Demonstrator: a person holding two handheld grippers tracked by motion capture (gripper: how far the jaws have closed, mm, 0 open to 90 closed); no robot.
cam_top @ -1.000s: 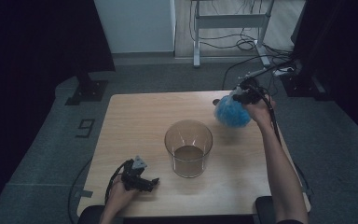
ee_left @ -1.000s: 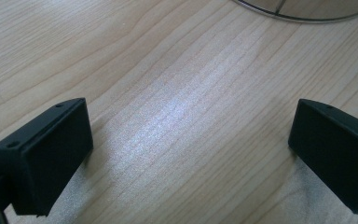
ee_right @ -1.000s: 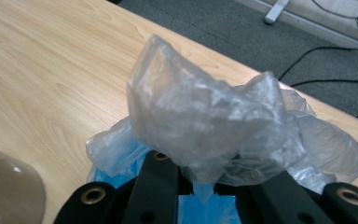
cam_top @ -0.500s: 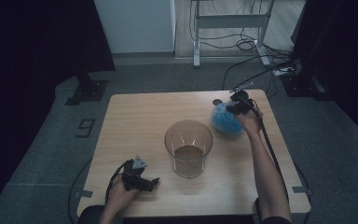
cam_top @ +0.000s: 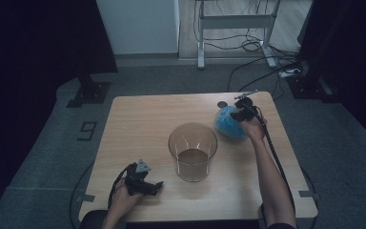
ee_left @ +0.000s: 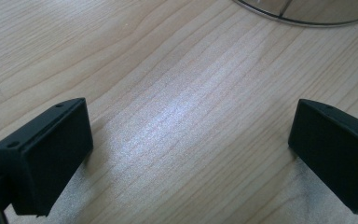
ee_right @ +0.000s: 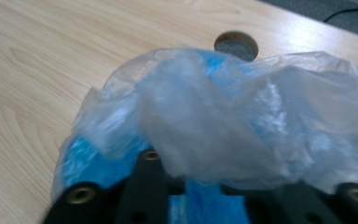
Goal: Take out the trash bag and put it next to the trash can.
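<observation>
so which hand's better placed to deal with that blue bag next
Right. The right gripper is already at the blue bag on the table's far right, its jaws just opening with plastic between them. The left gripper rests open at the near edge, with the clear bucket in between.

We see a bright blue bag [cam_top: 228, 123] under clear, whitish film. Table [cam_top: 143, 124] is pale wood with fine brown grain lines. Bucket [cam_top: 192, 150] is see-through, brownish at the bottom. Both grippers black: left gripper [cam_top: 145, 183], right gripper [cam_top: 242, 110]; left one carries a grey plate. Floor [cam_top: 52, 138] is grey with a dark "9" mark.
</observation>
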